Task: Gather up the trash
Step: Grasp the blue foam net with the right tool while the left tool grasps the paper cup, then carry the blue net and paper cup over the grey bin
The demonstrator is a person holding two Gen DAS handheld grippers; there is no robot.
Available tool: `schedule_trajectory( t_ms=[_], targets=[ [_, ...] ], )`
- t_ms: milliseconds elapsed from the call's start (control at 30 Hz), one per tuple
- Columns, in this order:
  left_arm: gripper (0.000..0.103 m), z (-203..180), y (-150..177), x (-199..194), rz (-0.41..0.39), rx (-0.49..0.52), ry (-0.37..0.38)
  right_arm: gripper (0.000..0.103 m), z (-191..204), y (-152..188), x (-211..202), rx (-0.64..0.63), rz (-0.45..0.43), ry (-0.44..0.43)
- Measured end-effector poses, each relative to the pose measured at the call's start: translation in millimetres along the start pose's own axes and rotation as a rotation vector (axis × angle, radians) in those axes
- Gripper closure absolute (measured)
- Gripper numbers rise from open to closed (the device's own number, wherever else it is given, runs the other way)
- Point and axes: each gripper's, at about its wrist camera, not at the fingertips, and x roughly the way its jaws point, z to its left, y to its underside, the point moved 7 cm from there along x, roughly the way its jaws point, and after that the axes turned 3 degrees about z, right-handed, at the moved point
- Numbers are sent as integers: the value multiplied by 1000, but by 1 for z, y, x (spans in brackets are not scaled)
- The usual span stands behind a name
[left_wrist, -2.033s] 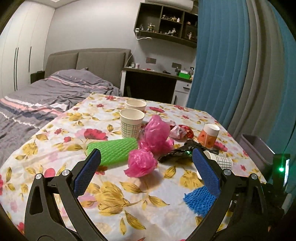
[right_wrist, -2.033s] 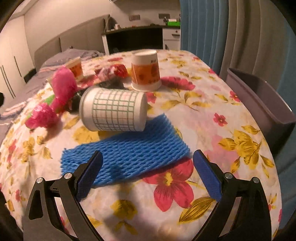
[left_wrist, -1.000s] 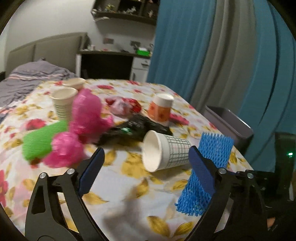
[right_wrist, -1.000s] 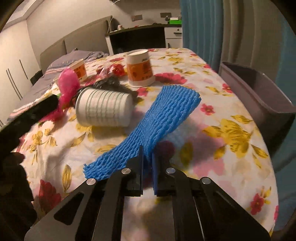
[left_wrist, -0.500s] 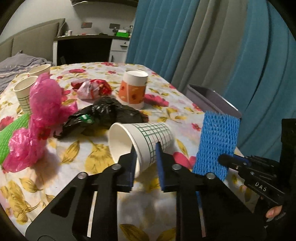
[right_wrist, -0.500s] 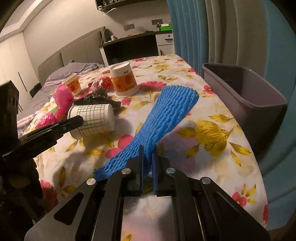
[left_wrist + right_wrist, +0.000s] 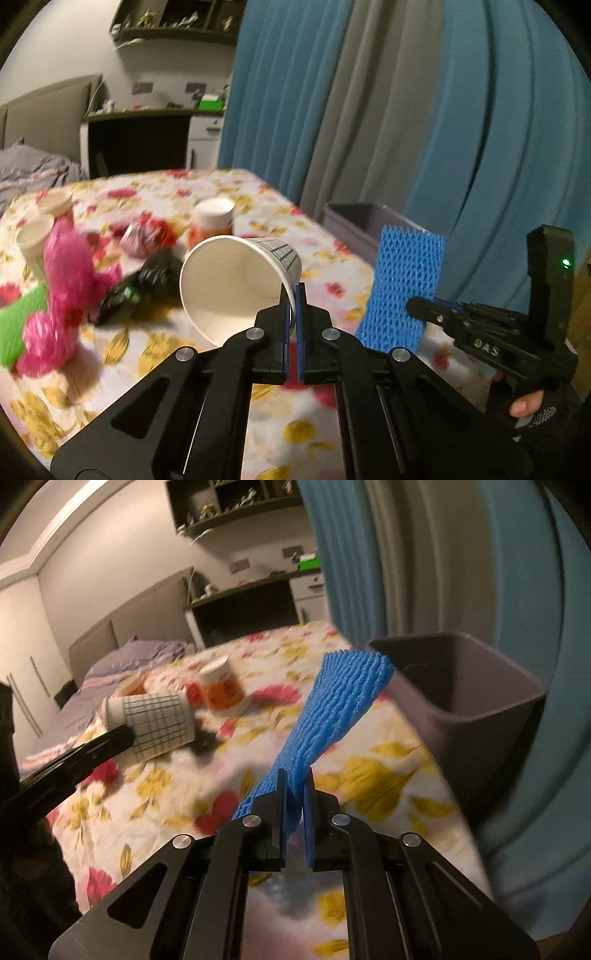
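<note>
My left gripper is shut on the rim of a white paper cup with a green grid, which hangs lifted off the table, mouth toward the camera. From the right wrist view the same cup is at the left, held by the left gripper's black fingers. My right gripper is shut on a blue foam net sleeve, which sticks up and forward toward a grey bin. In the left wrist view the blue sleeve and right gripper are at the right.
On the floral tablecloth lie pink plastic bags, a black bag, a green foam sleeve, an orange cup, a red wrapper and two paper cups. The grey bin stands beyond the table's right edge, before blue curtains.
The left gripper went from wide open to shut on the grid cup's rim and raised it off the table. The right gripper carried the blue sleeve up and closer to the bin.
</note>
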Motion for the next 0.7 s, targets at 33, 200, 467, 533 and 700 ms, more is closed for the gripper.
schedule_trajectory(
  t_ms=[33, 200, 467, 533, 700],
  targets=[
    [101, -6, -6, 0, -7, 8, 7, 95, -6, -6, -4, 7, -15, 11],
    [101, -36, -34, 11, -34, 42, 55, 94, -36, -35, -22, 24, -90, 78],
    [101, -82, -73, 52, -47, 80, 145, 94, -90, -81, -30, 71, -195, 190],
    [101, -92, -82, 66, -42, 78, 176, 94, -103, -90, -28, 92, -213, 214],
    [101, -116, -95, 96, -29, 103, 220, 94, -125, -103, -10, 116, -216, 256]
  ],
)
